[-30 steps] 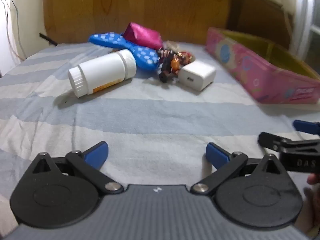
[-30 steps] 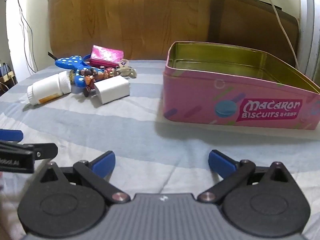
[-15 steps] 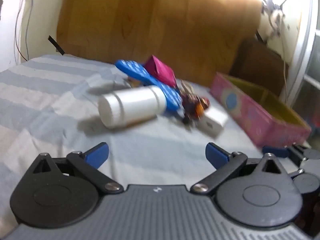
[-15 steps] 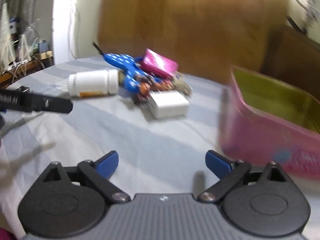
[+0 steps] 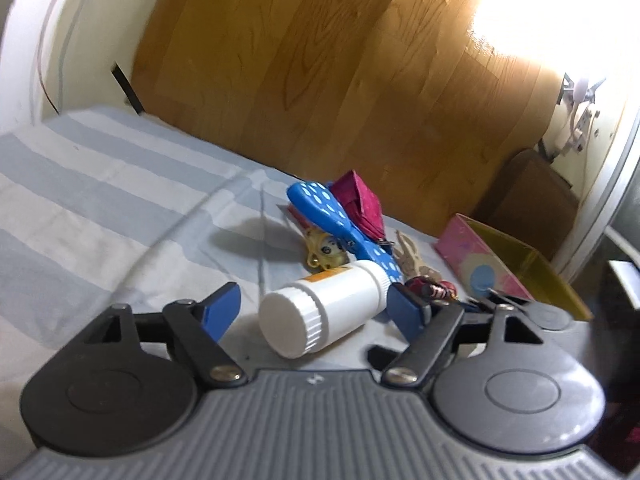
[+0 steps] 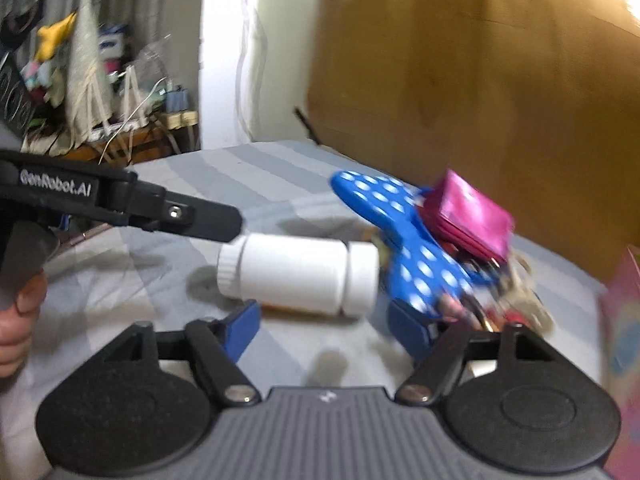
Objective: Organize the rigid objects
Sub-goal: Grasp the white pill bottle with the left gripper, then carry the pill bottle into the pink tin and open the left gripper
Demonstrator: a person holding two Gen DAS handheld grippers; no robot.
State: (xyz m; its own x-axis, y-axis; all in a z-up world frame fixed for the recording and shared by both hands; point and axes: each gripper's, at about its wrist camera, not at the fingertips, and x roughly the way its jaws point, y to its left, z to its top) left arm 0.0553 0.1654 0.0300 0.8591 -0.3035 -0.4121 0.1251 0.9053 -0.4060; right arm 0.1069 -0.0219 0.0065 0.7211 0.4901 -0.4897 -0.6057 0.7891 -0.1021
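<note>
Both tongs have just been closing. The left tongs (image 5: 314, 310) straddle the white bottle (image 5: 324, 314) lying on the striped bed (image 5: 100, 208) – right pad touching, left pad apart. The right tongs (image 6: 322, 324) stand part-open before it, gripping nothing.

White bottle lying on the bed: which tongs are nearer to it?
Left. The left tongs straddle the white bottle at its cap end, not yet pinching. The right tongs sit just short of its side.
</note>
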